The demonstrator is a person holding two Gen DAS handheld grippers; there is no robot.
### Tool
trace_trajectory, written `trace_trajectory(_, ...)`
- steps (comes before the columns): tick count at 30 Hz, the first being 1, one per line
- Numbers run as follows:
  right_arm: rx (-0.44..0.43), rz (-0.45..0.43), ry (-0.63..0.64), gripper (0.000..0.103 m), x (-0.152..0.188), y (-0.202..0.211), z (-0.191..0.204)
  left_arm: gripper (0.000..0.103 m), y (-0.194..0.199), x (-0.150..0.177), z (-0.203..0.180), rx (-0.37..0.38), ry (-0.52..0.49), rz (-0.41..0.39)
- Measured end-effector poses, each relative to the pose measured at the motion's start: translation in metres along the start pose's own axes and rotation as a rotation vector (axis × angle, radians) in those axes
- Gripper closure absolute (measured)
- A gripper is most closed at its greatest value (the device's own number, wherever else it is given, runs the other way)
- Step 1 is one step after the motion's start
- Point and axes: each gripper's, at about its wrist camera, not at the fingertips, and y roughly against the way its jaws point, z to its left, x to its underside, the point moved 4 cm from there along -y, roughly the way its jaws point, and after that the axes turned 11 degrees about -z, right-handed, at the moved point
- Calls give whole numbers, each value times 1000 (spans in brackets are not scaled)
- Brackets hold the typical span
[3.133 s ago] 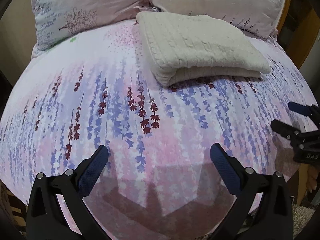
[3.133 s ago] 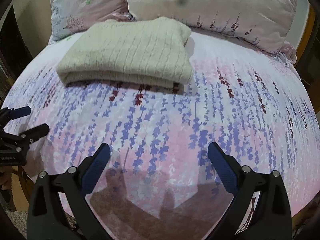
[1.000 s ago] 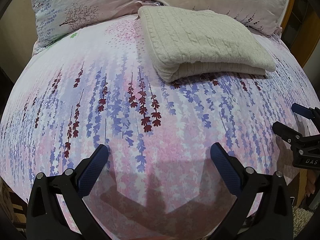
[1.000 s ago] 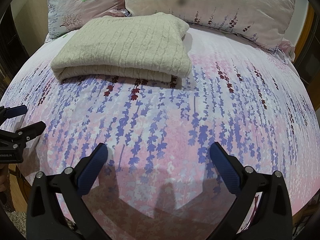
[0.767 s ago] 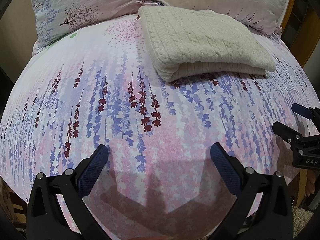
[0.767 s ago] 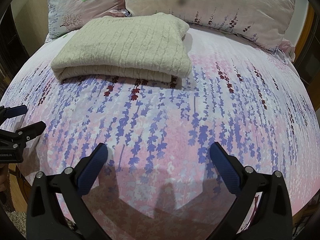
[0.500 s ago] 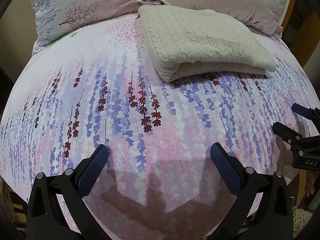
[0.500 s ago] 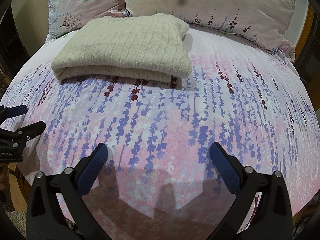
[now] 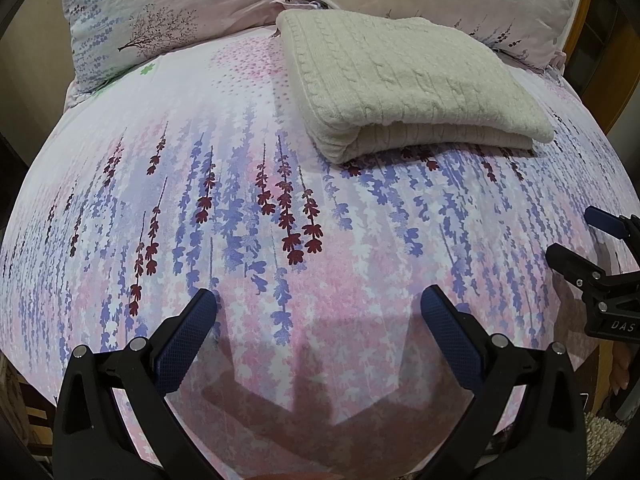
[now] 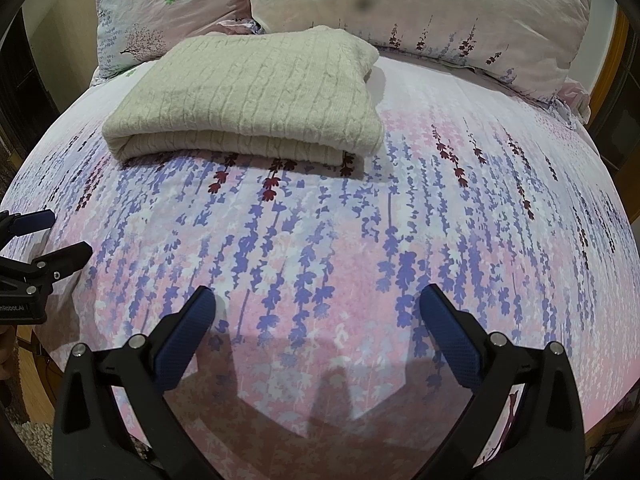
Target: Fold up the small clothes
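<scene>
1. Through the left wrist camera I see my left hand-held gripper [image 9: 318,306] at the bottom of the frame, its two blue-padded fingers [image 9: 186,342] spread wide with nothing between them.
2. It hovers over the near edge of a bed [image 9: 120,200] covered in a pink sheet printed with hanging purple and dark red flowers.
3. A cream cable-knit sweater [image 9: 404,84], folded into a thick rectangle, lies flat on the bed in the upper right of this frame, well apart from the gripper.
4. Two floral pillows [image 9: 160,12] fill the top of the frame; the far edge of the sweater sits right at them.
5. My right hand-held gripper [image 9: 592,248] shows at the right edge of this frame, black arms with a blue tip, its jaws apart and empty.
6. In the right wrist camera that right gripper [image 10: 316,306] sits at the bottom of the frame, fingers wide and holding nothing.
7. There the folded sweater [image 10: 256,96] lies in the upper left of the frame, its folded edge facing me, just in front of the pillows [image 10: 440,8].
8. The left gripper [image 10: 52,236] pokes in at the left edge, over the side of the bed [image 10: 480,220].
</scene>
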Motion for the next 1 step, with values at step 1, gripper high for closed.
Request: trace_trajectory(1, 0, 0, 0, 2, 0, 0, 0, 1, 0, 0, 0, 0, 0, 0)
